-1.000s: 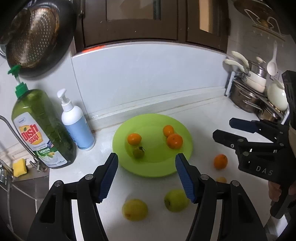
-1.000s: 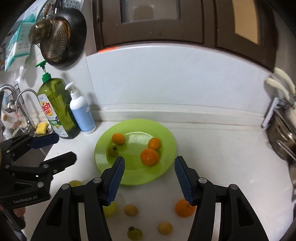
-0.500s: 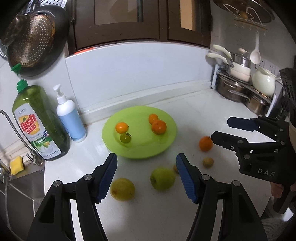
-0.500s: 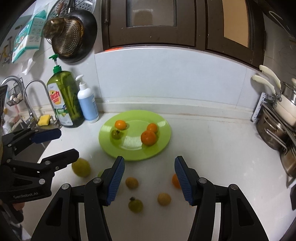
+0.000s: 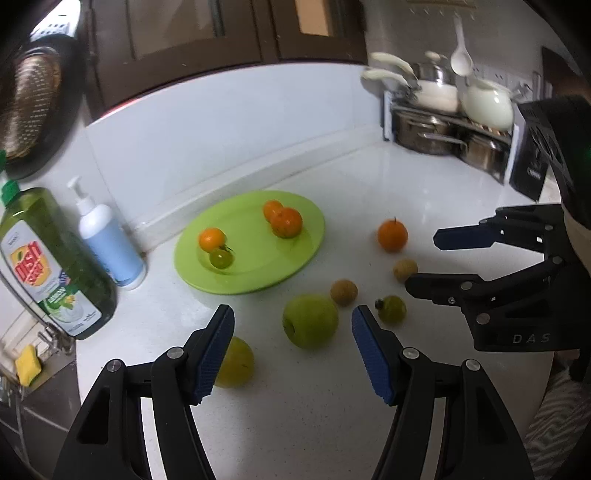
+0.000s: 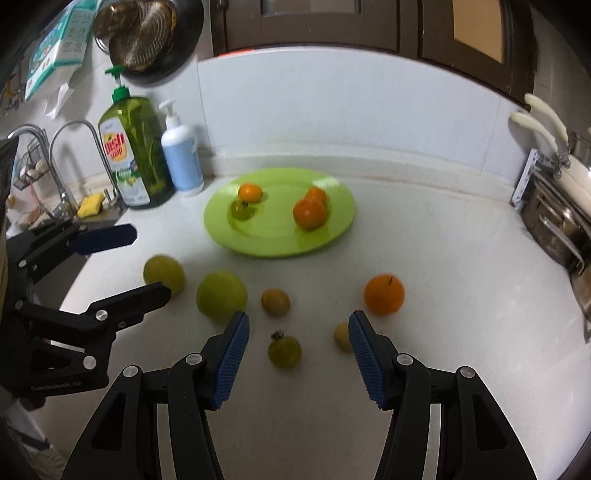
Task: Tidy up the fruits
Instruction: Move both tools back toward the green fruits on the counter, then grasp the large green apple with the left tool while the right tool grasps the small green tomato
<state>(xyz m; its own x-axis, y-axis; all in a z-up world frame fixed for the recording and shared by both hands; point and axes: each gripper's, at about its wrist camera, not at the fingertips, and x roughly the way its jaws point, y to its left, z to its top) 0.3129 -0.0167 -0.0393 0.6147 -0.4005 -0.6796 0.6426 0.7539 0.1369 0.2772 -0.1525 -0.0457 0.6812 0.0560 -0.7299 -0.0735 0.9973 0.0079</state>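
Note:
A lime-green plate on the white counter holds three oranges and a small green fruit. Loose on the counter in front of it lie a green apple, a yellow-green fruit, an orange, two small brown fruits and a small green fruit. My left gripper is open and empty above the apple. My right gripper is open and empty above the small green fruit.
A green dish-soap bottle and a white-blue pump bottle stand left of the plate, by the sink tap. A rack of pots stands at the back right. A strainer pan hangs on the wall.
Both grippers have drawn back from the plate toward the counter's front. More loose fruit has come into view below them. Both jaws stay open.

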